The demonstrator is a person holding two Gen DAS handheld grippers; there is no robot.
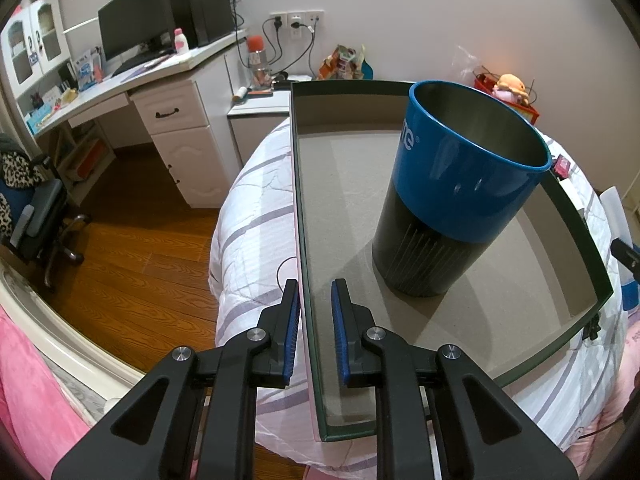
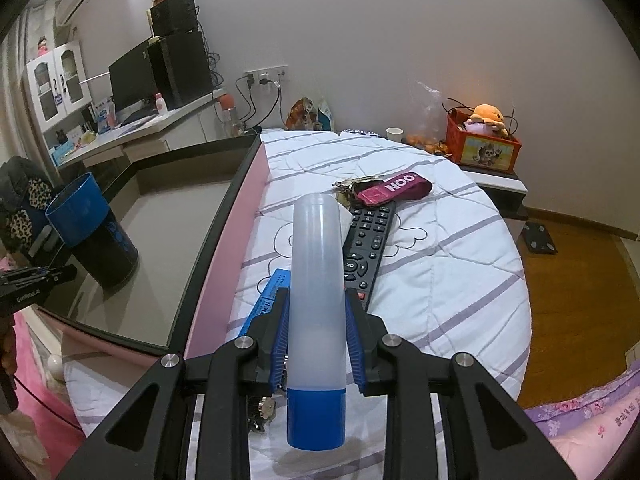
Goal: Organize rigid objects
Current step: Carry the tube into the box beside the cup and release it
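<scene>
A shallow box (image 1: 308, 216) with a dark green rim and pink outer wall lies on the bed; it also shows in the right wrist view (image 2: 224, 204). A blue and black cup (image 1: 452, 200) stands upright inside it, seen too in the right wrist view (image 2: 90, 232). My left gripper (image 1: 315, 320) straddles the box's near wall, one finger each side, with a small gap. My right gripper (image 2: 316, 332) is shut on a translucent bottle with a blue cap (image 2: 317, 308), held above the quilt. A black remote (image 2: 366, 248), a maroon key strap (image 2: 394, 188) and a blue flat item (image 2: 266, 296) lie on the bed.
The bed has a white quilt with purple stripes (image 2: 440, 260). A white desk with a monitor (image 1: 132, 28) stands left. A red box with a plush toy (image 2: 482, 140) sits on a nightstand. A paper cup (image 2: 395, 134) stands at the bed's far edge. Wooden floor (image 1: 132, 264) lies left.
</scene>
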